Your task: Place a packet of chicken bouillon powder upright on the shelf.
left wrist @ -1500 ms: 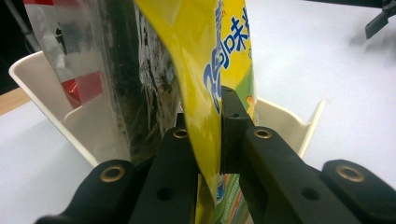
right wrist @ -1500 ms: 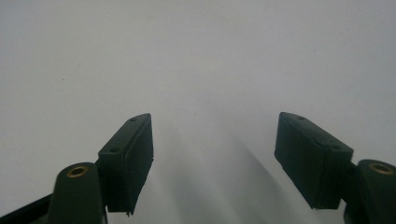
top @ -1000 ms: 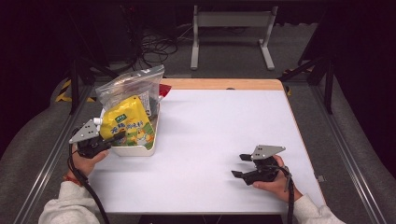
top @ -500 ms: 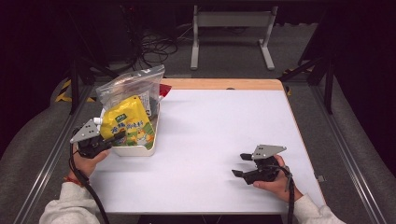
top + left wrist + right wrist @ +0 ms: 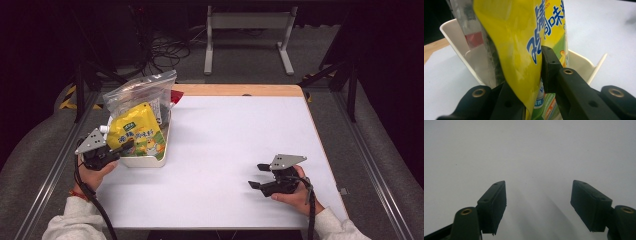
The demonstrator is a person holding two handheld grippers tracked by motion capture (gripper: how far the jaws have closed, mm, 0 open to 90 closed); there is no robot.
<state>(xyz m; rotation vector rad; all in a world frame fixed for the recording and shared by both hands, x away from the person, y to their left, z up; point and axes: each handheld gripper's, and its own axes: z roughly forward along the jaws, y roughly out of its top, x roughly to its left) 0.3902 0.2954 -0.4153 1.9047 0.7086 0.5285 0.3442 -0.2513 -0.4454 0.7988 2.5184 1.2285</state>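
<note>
I am easing my left claw (image 5: pixel 121 149) open a little, its jaws just loosening but pinching the yellow pouch (image 5: pixel 137 133) standing in the white bin (image 5: pixel 145 161), going slowly so it settles upright, while my right claw (image 5: pixel 257 176) is resting wide and empty on the table (image 5: pixel 225 140).

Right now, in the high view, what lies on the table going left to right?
Left tongs → yellow pouch in the white tray → bare white tabletop → right tongs.
</note>
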